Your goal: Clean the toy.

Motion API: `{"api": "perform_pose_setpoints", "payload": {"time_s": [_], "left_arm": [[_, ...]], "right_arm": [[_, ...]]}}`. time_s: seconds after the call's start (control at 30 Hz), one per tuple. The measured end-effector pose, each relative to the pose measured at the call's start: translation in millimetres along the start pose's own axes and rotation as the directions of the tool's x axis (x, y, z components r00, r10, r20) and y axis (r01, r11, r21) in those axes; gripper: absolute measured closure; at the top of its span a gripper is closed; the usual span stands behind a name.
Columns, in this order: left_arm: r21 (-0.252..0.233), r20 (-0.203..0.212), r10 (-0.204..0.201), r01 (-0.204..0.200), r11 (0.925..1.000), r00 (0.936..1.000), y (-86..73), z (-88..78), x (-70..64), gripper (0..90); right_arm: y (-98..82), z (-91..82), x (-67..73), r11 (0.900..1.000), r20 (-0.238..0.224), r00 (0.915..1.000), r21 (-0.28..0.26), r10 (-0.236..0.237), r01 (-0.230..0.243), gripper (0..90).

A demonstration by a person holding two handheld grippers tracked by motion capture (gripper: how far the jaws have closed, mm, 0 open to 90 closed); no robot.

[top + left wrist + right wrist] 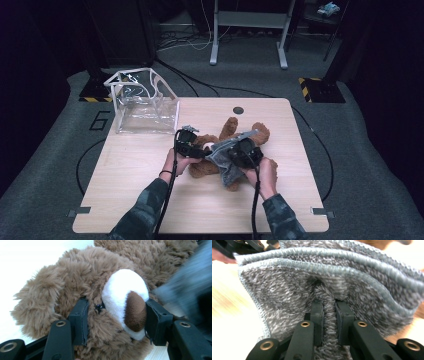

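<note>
Plush and yielding, the brown teddy bear (82, 290) is lying between the left gripper (116, 320)'s half-closed jaws, which are squeezing its muzzle. The right gripper (329, 322), nearly shut, is pinching a fold of limp grey cloth (294, 290) just ahead; both look light, best gripped by bunched material.

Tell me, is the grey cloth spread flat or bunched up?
Bunched up. The right tongs pinch a raised fold of the grey cloth, and its hemmed edges wave.
</note>
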State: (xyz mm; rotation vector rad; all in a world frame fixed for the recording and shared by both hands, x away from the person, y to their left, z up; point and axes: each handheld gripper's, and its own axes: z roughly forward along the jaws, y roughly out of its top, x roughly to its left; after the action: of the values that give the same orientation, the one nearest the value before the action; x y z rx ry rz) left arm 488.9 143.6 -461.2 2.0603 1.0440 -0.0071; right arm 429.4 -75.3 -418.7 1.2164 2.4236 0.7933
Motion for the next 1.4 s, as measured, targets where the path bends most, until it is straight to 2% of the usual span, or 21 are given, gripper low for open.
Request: {"api": "perform_pose_setpoints", "payload": {"time_s": [0.1, 0.13, 0.23, 0.43, 0.47, 0.5, 0.53, 0.63, 0.67, 0.7, 0.77, 0.83, 0.97, 1.03, 1.13, 1.23, 1.27, 1.33, 1.4], "left_arm": [[-0.005, 0.000, -0.002, 0.002, 1.0000, 1.0000, -0.6, 0.3, 0.0, 44.3], [-0.009, -0.001, -0.005, 0.005, 0.9999, 1.0000, -0.8, 0.5, -0.3, 44.3], [-0.008, 0.002, -0.003, 0.003, 1.0000, 1.0000, -1.1, 0.7, -0.3, 44.3], [-0.003, 0.003, 0.000, 0.000, 1.0000, 1.0000, -1.1, 0.5, -0.5, 44.2], [-0.005, 0.003, 0.001, -0.001, 1.0000, 1.0000, -1.2, 0.7, -0.3, 44.3], [-0.006, 0.004, -0.001, 0.001, 1.0000, 1.0000, -1.3, 0.9, -0.5, 44.2], [-0.002, 0.003, 0.002, -0.002, 1.0000, 1.0000, -1.2, 0.7, -0.6, 44.2], [-0.001, 0.002, 0.002, -0.002, 1.0000, 1.0000, -1.2, 0.5, -0.7, 44.3], [-0.002, 0.003, -0.001, 0.001, 1.0000, 1.0000, -1.3, 0.5, -0.8, 44.3], [-0.005, 0.002, -0.002, 0.002, 1.0000, 1.0000, -1.3, 0.6, -0.5, 44.3], [-0.010, 0.004, -0.008, 0.008, 0.9999, 1.0000, -1.3, 1.0, -0.1, 44.3], [-0.008, 0.006, -0.006, 0.006, 1.0000, 1.0000, -1.0, 1.1, 0.6, 44.3], [-0.003, 0.005, -0.006, 0.006, 1.0000, 1.0000, -0.6, 0.9, 0.7, 44.3], [-0.003, 0.006, -0.009, 0.009, 1.0000, 0.9999, -0.4, 0.9, 0.8, 44.3], [-0.004, 0.009, -0.014, 0.014, 0.9999, 0.9999, -0.4, 0.9, 1.8, 44.3], [-0.003, 0.010, -0.011, 0.011, 0.9999, 0.9999, -0.8, 0.7, 1.5, 44.3], [0.000, 0.007, -0.010, 0.010, 0.9999, 0.9999, -0.7, 0.6, 1.3, 44.3], [0.002, 0.007, -0.013, 0.013, 0.9999, 0.9999, -0.2, 0.9, 0.3, 44.3], [0.006, 0.005, -0.006, 0.006, 1.0000, 1.0000, 0.1, 1.0, 0.0, 44.2]], "right_arm": [[-2.5, 23.1, 11.5, 0.999, -0.010, 0.9999, 0.050, -0.009, 0.010, 79.3], [-5.8, 28.5, 15.9, 0.998, -0.022, 0.9998, 0.069, 0.000, 0.002, 79.6], [-19.9, 39.0, 25.7, 0.994, -0.024, 0.9994, 0.108, -0.024, 0.027, 79.9], [-40.5, 27.2, 27.7, 0.994, -0.048, 0.9987, 0.104, -0.017, 0.022, 80.0], [-44.5, 25.5, 26.5, 0.995, -0.056, 0.9979, 0.096, -0.032, 0.037, 80.0], [-48.5, 23.1, 26.8, 0.995, -0.061, 0.9979, 0.100, -0.020, 0.026, 79.9], [-51.8, 20.7, 25.5, 0.994, -0.065, 0.9974, 0.104, -0.031, 0.038, 79.9], [-60.4, 14.5, 24.5, 0.993, -0.092, 0.9956, 0.115, -0.020, 0.031, 79.9], [-61.4, 11.9, 23.1, 0.991, -0.101, 0.9946, 0.131, -0.024, 0.037, 79.8], [-62.0, 9.2, 22.6, 0.990, -0.103, 0.9946, 0.142, -0.010, 0.024, 79.8], [-59.6, 0.5, 17.9, 0.992, -0.100, 0.9949, 0.128, -0.007, 0.020, 79.7], [-51.4, -13.1, 11.4, 0.997, -0.081, 0.9962, 0.065, -0.031, 0.036, 79.7], [-29.5, -25.0, 6.0, 0.999, -0.009, 0.9995, -0.037, -0.031, 0.031, 79.6], [-17.8, -18.3, 5.4, 0.998, 0.008, 0.9994, -0.048, -0.033, 0.033, 79.5], [-9.9, 6.1, 5.8, 0.999, 0.031, 0.9989, 0.000, -0.035, 0.035, 79.5], [-14.3, 23.7, 8.3, 0.999, 0.034, 0.9986, 0.035, -0.041, 0.040, 80.0], [-16.9, 27.3, 9.3, 0.998, 0.021, 0.9990, 0.046, -0.040, 0.039, 80.0], [-23.6, 35.9, 15.7, 0.994, -0.003, 0.9994, 0.106, -0.035, 0.035, 79.8], [-31.3, 39.7, 21.5, 0.992, -0.001, 0.9985, 0.112, -0.054, 0.054, 79.7]]}}
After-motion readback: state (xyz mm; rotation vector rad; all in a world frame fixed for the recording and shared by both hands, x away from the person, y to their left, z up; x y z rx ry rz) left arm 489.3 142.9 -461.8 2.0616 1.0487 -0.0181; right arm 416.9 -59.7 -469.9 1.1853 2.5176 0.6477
